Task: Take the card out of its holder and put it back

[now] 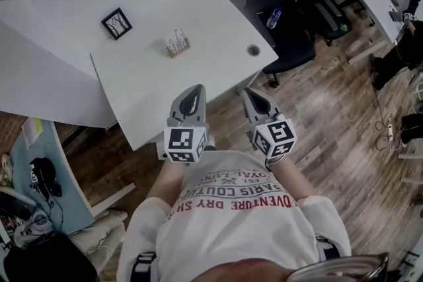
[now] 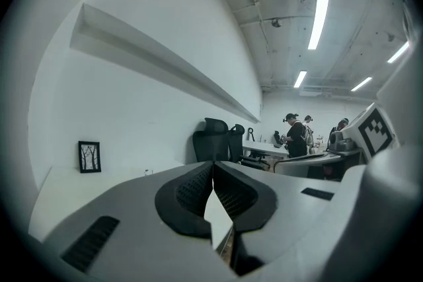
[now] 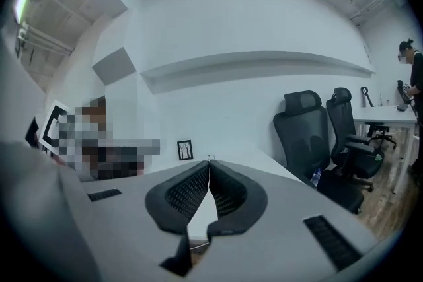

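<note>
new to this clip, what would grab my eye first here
Two grippers, the left gripper and right gripper, are held side by side with jaws shut and empty at the near edge of the white table. Farther in on it stands the card holder, with a small framed picture beyond.

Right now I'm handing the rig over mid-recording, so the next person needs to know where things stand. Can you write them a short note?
Left gripper: shut, empty, held in the air at the near edge of the white table.
Right gripper: shut, empty, beside the left one.
Card: standing in its holder further back on the table, right of a small framed picture.
Done: nothing that shows; the card is in the holder and neither gripper touches it.
Left: reach the holder, pull the card out, slide it back in.
</note>
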The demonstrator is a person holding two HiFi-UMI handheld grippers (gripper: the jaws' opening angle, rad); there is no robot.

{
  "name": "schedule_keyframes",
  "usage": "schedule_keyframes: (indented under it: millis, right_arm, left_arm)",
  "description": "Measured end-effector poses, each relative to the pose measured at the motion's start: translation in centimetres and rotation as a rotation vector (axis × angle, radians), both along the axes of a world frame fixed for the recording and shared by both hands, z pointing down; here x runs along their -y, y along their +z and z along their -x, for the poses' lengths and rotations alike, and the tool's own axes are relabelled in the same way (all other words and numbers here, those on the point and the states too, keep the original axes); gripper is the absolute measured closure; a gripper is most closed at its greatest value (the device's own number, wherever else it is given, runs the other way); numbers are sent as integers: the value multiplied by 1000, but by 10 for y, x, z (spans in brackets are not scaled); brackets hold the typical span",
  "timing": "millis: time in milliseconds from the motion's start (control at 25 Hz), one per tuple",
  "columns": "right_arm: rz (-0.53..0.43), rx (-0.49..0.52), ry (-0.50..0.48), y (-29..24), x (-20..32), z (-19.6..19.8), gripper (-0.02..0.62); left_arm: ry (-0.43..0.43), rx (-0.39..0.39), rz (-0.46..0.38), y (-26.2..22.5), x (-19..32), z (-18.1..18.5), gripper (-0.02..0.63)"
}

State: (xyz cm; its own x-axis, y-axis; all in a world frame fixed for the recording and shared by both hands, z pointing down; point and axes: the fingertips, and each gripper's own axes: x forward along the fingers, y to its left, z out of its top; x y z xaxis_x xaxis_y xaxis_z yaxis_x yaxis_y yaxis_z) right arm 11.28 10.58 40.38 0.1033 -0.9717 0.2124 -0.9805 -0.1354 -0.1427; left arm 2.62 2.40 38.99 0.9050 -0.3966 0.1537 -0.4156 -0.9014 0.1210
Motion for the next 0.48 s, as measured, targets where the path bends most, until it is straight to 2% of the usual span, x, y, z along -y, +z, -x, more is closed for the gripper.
schedule_keyframes:
  millis: [280,480]
  right_arm:
    - [5,12,11,11,80,-23,571]
    - [28,27,-33,20,121,-27,571]
  left_arm:
    - [-3,10,7,13,84,-18,581]
    - [-48,27,34,25,121,-17,581]
